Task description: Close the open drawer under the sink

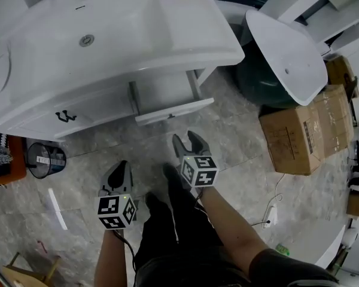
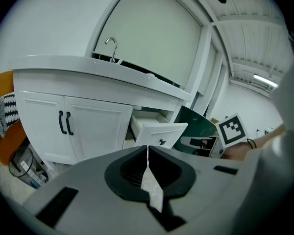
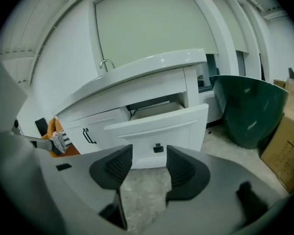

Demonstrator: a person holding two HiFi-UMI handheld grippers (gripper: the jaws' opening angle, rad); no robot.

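A white vanity [image 1: 60, 109] carries a sink [image 1: 87, 40], and the drawer [image 1: 173, 110] under its right end stands pulled out. In the right gripper view the drawer front [image 3: 186, 124] with its small black knob [image 3: 158, 148] faces me a short way ahead of the jaws. My right gripper [image 1: 188, 142] is open and empty, hanging over the floor in front of the drawer, apart from it. My left gripper [image 1: 121, 171] is shut with nothing in it, lower and to the left. From the left gripper view the drawer [image 2: 159, 133] lies ahead, slightly right.
Double cupboard doors with black handles [image 1: 66, 116] fill the vanity's left. A dark bin [image 1: 46, 159] stands on the marble floor at left. A white basin on a green tub [image 1: 287, 55] and cardboard boxes [image 1: 299, 133] crowd the right. A power strip [image 1: 269, 215] lies near my right arm.
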